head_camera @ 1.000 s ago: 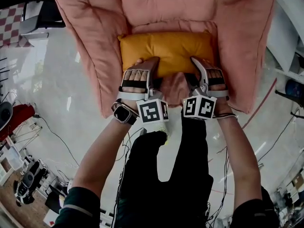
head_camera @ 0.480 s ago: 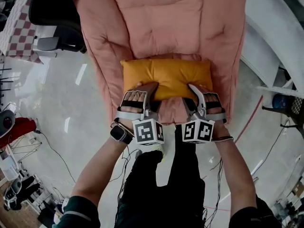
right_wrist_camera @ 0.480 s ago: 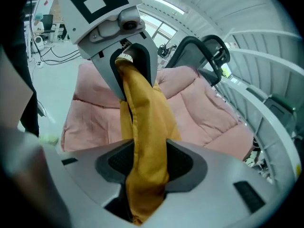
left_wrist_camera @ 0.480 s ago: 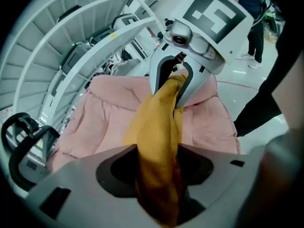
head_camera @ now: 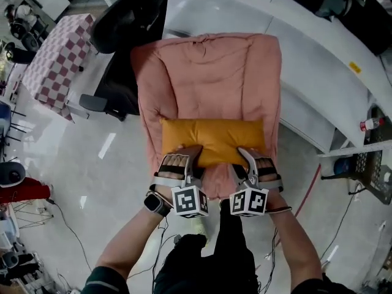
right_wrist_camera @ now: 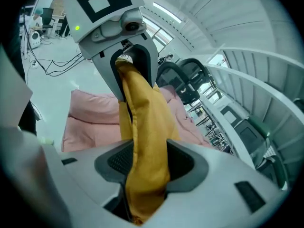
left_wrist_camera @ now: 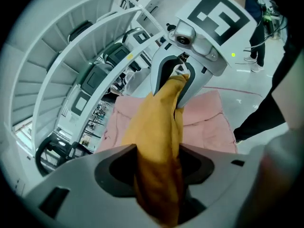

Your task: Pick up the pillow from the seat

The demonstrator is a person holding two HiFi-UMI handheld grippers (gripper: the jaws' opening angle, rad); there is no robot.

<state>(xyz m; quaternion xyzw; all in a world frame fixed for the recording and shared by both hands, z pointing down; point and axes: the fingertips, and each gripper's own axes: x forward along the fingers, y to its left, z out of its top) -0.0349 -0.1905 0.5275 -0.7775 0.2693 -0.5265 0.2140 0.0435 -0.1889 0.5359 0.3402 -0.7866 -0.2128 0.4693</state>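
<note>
The mustard-yellow pillow [head_camera: 212, 141] hangs in the air over the seat of the pink armchair [head_camera: 208, 72], held by its near edge. My left gripper [head_camera: 185, 159] is shut on the pillow's left part, and my right gripper [head_camera: 247, 158] is shut on its right part. In the left gripper view the pillow fabric [left_wrist_camera: 156, 122] fills the gap between the grey jaws, and the right gripper [left_wrist_camera: 178, 77] pinches its far end. The right gripper view shows the same fold of pillow [right_wrist_camera: 145, 122] with the left gripper [right_wrist_camera: 133, 65] beyond. Both pairs of jaws have just been opening slightly, and the pillow is still clamped.
A black office chair [head_camera: 122, 48] stands left of the armchair, beside a checkered table [head_camera: 58, 66]. A white curved counter [head_camera: 318, 60] runs behind and to the right. Cables [head_camera: 278, 244] trail over the grey floor near the person's legs.
Both grippers have risen together with the pillow, which now sits clear of the seat. The armchair looks smaller and farther below, and more of the room shows.
</note>
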